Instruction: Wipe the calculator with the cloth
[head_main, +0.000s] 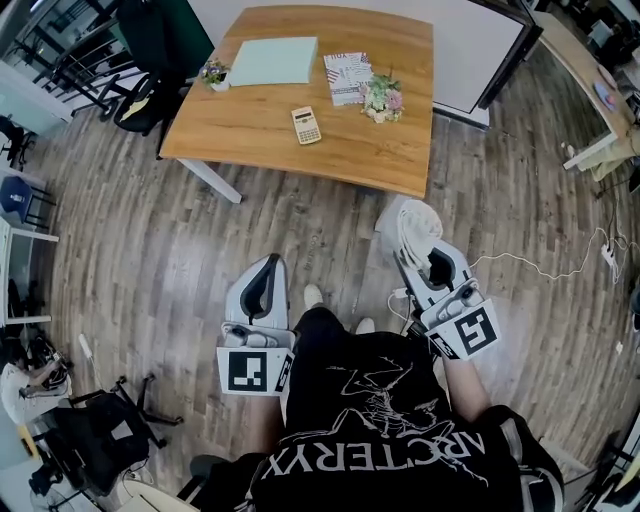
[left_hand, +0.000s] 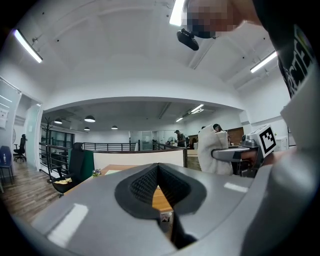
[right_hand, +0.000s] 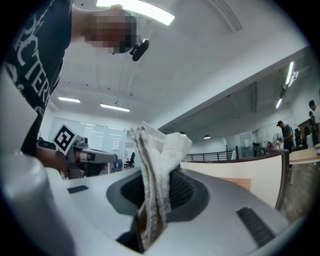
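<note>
Your left tongs (head_main: 266, 270) hang clenched and empty at seven o'clock, spare. The calculator (head_main: 306, 125) lies on the desk (head_main: 350, 155) at twelve, well apart. Your right tongs (head_main: 432, 262), at five, pinch the cloth (head_main: 418, 228), ready for wiping.

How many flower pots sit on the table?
2. One flower pot at the table's left edge beside the green pad; the other just right of the booklet. None appears hidden.

One calculator (head_main: 306, 125), one cloth (head_main: 418, 230), two flower pots (head_main: 382, 97) (head_main: 214, 74), one booklet (head_main: 347, 77), one green mat (head_main: 273, 61)
</note>
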